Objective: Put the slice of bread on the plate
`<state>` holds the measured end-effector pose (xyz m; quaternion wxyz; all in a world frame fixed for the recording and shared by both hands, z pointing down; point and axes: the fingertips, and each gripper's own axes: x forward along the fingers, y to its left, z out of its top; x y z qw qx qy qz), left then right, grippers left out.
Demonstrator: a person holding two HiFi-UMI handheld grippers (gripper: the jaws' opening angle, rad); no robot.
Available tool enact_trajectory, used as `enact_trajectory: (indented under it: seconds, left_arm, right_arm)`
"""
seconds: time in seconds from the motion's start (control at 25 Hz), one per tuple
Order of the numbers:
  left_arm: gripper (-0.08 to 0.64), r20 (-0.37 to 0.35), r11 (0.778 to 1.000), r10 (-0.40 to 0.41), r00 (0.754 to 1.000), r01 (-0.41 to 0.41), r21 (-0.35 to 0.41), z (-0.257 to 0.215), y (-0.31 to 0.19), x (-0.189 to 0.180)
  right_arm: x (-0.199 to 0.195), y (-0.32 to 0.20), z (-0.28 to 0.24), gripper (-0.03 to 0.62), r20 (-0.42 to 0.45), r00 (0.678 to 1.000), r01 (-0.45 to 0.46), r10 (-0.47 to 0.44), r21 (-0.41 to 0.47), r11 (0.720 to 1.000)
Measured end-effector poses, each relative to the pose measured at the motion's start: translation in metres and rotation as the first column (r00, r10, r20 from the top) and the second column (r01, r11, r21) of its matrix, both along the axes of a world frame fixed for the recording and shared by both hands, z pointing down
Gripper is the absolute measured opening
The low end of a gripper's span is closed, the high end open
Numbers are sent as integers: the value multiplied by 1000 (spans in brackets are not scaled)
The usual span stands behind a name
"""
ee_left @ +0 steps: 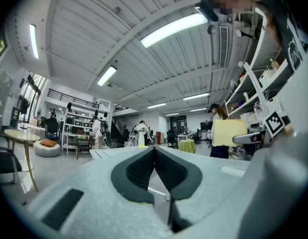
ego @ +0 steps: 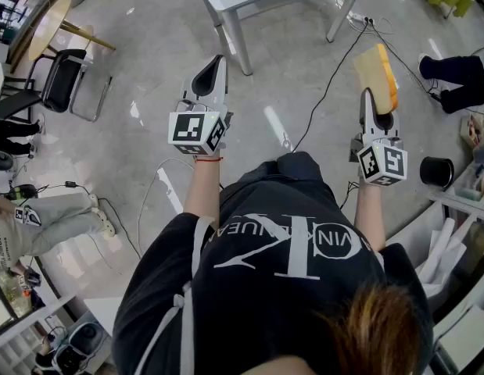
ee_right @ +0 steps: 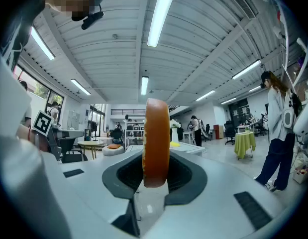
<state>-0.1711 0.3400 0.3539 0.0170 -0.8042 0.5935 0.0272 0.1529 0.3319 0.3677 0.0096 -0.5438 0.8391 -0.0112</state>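
The slice of bread (ego: 373, 70), pale-faced with an orange-brown crust, stands on edge, pinched in the right gripper (ego: 370, 100) at the person's one o'clock.

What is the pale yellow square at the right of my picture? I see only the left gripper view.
Observer: It is the slice of bread, clamped between the jaws of the right gripper.
Operator: How does it stand there?
Observer: Upright on edge, with its orange crust toward that gripper's camera.
Operator: What is under the bread?
Observer: In the head view, only the grey floor; no view shows a plate.
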Motion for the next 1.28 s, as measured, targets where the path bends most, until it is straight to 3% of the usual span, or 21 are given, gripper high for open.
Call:
enact_trajectory:
  seconds: [0.84,1.28]
  left_arm:
    - [11,-32,999,32,999,-32,-17,1,-24,-5]
    - [11,-52,996,75,996,-77,-45,10,-32,-1]
  right_arm:
    - [-3,-16,-1,95,-16,999,-41,41,-22,999]
    - [9,-8,4,97,37,994,-97,99,-48,994]
